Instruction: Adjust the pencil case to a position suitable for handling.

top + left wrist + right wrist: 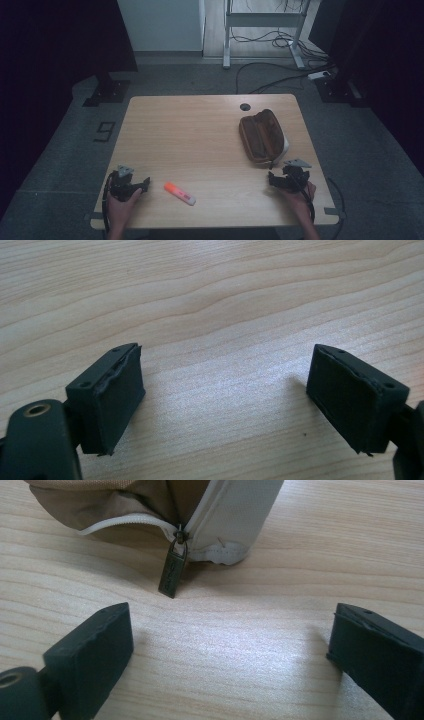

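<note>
Right gripper view: brown pouch (pixel 150 500) looks zipped (contents hidden); right gripper (pixel 230 645) and left gripper (pixel 225 400) gape empty.

Table (pixel 200 130): you have a light wood top with a round cable hole (pixel 245 106) near its far edge.
Floor (pixel 65 150): grey carpet around you.
Beyond the table: black cables (pixel 280 75) trail past a white desk frame (pixel 262 20).
</note>
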Tool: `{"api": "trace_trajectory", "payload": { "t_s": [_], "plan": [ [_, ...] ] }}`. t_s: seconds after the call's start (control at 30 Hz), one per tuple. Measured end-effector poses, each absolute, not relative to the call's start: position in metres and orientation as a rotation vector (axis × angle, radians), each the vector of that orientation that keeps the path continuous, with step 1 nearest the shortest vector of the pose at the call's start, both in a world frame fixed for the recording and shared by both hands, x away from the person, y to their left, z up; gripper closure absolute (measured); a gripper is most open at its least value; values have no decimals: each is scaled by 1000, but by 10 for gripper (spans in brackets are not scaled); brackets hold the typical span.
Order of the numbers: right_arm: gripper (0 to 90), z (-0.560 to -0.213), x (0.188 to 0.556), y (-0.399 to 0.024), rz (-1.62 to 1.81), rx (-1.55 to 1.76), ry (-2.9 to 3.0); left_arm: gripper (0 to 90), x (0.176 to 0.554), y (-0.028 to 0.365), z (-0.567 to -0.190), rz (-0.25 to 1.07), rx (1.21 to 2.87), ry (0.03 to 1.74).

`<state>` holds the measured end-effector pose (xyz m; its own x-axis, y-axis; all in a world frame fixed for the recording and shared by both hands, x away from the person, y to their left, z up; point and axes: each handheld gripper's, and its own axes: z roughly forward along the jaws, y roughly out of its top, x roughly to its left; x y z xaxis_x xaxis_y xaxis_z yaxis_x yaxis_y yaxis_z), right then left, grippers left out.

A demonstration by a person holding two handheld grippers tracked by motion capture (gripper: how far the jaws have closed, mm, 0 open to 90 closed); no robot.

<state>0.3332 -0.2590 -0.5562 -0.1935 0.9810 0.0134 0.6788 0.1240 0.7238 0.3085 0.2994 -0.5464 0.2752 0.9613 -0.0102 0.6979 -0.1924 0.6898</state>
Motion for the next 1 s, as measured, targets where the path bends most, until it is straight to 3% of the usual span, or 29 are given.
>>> {"api": "trace_trajectory", "payload": {
  "t_s": [0.27,1.0],
  "plan": [
    [125,-552,329,-259,855,1612,1929,149,309,299,-546,583,1965,1488],
    [152,-515,314,-273,978,1550,1815,149,309,299,-546,583,1965,1488]
  ]
}}
